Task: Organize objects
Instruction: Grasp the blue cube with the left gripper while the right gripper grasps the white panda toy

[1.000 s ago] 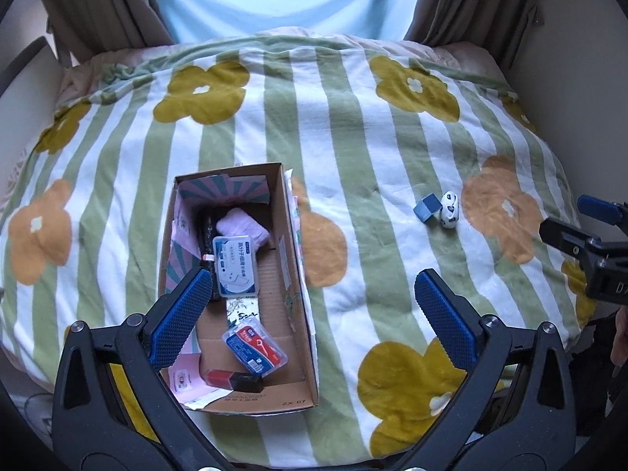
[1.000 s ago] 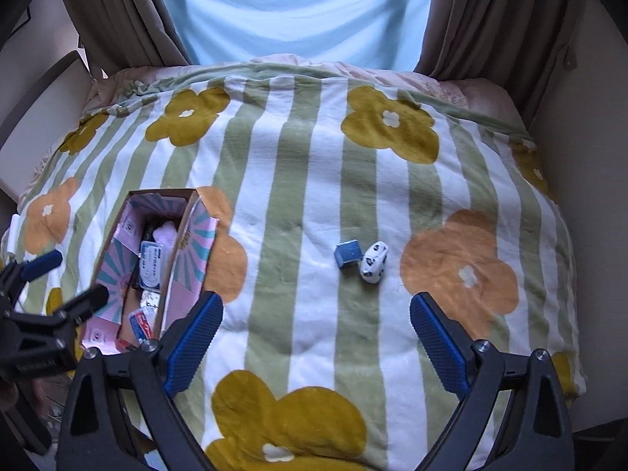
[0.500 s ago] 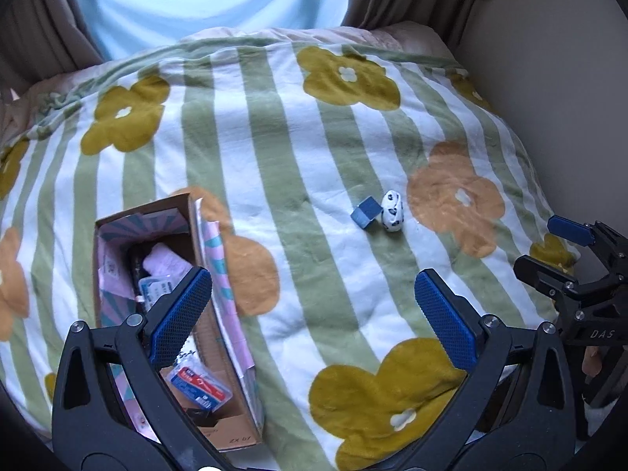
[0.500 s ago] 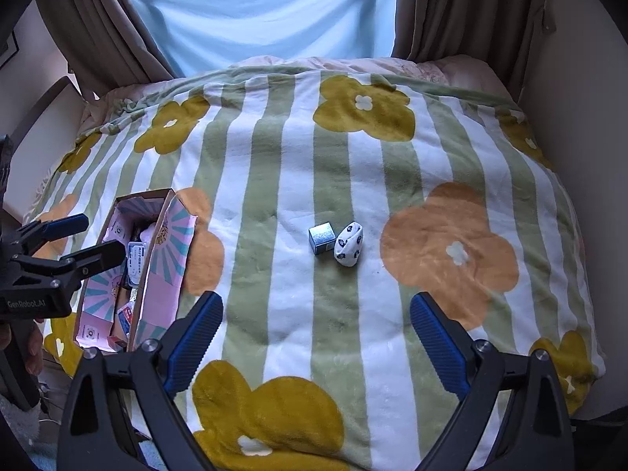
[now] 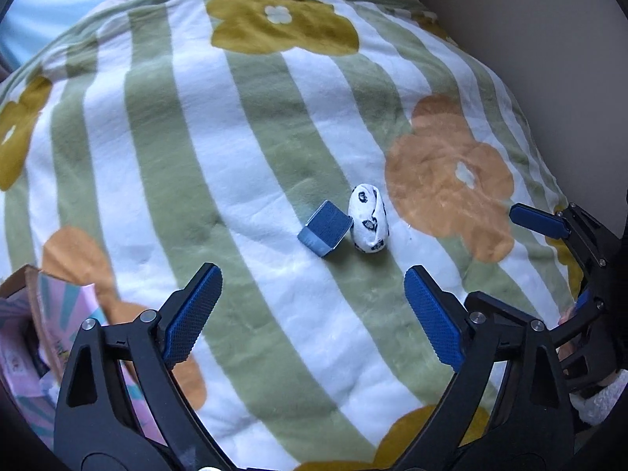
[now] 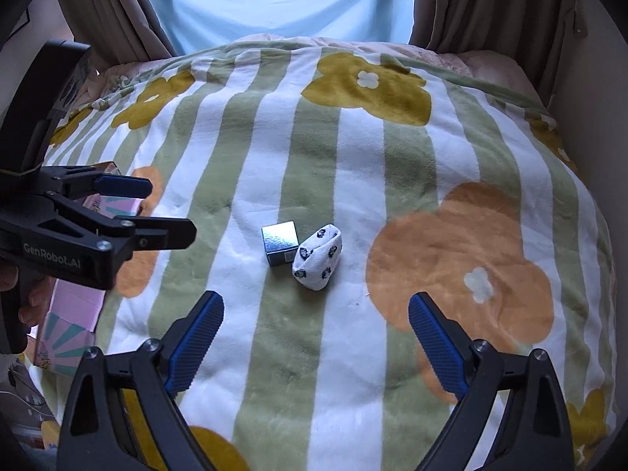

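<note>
Both grippers' fingers (image 5: 194, 310) (image 6: 431, 333) gape empty, while the box (image 5: 23, 337) holds seemingly pink packets.

The blanket (image 6: 353, 165) is soft fleece, matt and a bit fuzzy, with a printed stripe-and-flower pattern. The small blue box (image 6: 280, 248) looks like glossy card — its top catches a sheen. Right beside it, the rolled sock (image 6: 318, 261) is knit cloth, white with dark prints. Both grippers are matt black plastic with metal screws, and the fingers (image 6: 194, 339) carry blue ridged, rubbery-looking pads. The cardboard box (image 6: 74, 314) has plain brown edges — printed paper on its flaps.
</note>
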### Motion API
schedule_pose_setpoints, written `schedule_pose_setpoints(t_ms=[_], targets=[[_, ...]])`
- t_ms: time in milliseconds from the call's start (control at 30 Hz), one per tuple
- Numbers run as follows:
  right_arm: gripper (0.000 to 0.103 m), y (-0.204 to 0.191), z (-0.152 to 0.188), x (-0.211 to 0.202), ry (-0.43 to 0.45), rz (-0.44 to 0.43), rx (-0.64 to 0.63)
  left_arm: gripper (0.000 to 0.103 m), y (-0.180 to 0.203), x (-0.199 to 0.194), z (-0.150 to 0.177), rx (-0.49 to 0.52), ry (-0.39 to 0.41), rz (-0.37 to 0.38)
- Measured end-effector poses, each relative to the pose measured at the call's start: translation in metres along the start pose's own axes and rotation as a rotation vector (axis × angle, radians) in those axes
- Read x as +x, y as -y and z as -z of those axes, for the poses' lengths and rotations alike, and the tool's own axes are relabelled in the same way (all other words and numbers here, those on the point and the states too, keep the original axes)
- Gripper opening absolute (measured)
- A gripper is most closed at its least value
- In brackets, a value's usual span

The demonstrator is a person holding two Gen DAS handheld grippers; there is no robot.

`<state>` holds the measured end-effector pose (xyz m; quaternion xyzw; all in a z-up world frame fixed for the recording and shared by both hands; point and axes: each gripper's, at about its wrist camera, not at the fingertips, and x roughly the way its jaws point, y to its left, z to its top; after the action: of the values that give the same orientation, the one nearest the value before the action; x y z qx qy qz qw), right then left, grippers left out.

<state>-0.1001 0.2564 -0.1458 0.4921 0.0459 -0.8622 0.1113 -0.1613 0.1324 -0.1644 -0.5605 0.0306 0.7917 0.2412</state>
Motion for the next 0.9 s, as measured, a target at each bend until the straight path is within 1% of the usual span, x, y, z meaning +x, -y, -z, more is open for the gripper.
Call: schedule_pose_setpoints(t_ms=[100, 167, 233, 300, 367, 433, 467, 600, 700, 800, 867, 900], targets=[[0.092, 0.007, 0.003, 0.031, -0.001, -0.002, -0.009, 0.091, 0.001, 0.036, -0.006, 0.031, -0.035, 0.015], [0.088, 0.011, 0.003, 0.048, -0.008, -0.007, -0.014, 0.086, 0.001, 0.057, -0.01, 0.049, -0.061, 0.016], [0.085, 0.014, 0.003, 0.064, -0.019, -0.011, -0.023, 0.085, -0.001, 0.073, -0.013, 0.058, -0.081, 0.014], [0.083, 0.016, 0.004, 0.078, -0.026, 0.003, -0.028, 0.084, -0.003, 0.089, -0.015, 0.058, -0.098, 0.019], [0.081, 0.017, 0.006, 0.09, -0.028, -0.001, -0.02, 0.077, -0.005, 0.099, -0.016, 0.062, -0.109, 0.024], [0.079, 0.016, 0.007, 0.1, -0.034, -0.009, -0.021, 0.076, -0.005, 0.108, -0.018, 0.063, -0.118, 0.029], [0.076, 0.014, 0.007, 0.104, -0.035, -0.01, -0.025, 0.075, -0.005, 0.112, -0.019, 0.064, -0.122, 0.035], [0.071, 0.01, 0.006, 0.118, -0.031, -0.012, -0.058, 0.071, -0.003, 0.122, -0.02, 0.095, -0.129, 0.036], [0.068, 0.008, 0.003, 0.125, -0.023, 0.0, -0.089, 0.065, -0.005, 0.125, -0.021, 0.097, -0.125, 0.043], [0.059, 0.009, -0.001, 0.131, -0.021, -0.007, -0.109, 0.057, -0.004, 0.128, -0.023, 0.109, -0.142, 0.054], [0.049, 0.01, -0.002, 0.134, -0.03, -0.029, -0.11, 0.047, 0.001, 0.129, -0.024, 0.137, -0.146, 0.057], [0.042, 0.01, -0.003, 0.136, -0.037, -0.04, -0.108, 0.044, 0.004, 0.129, -0.024, 0.153, -0.149, 0.062]])
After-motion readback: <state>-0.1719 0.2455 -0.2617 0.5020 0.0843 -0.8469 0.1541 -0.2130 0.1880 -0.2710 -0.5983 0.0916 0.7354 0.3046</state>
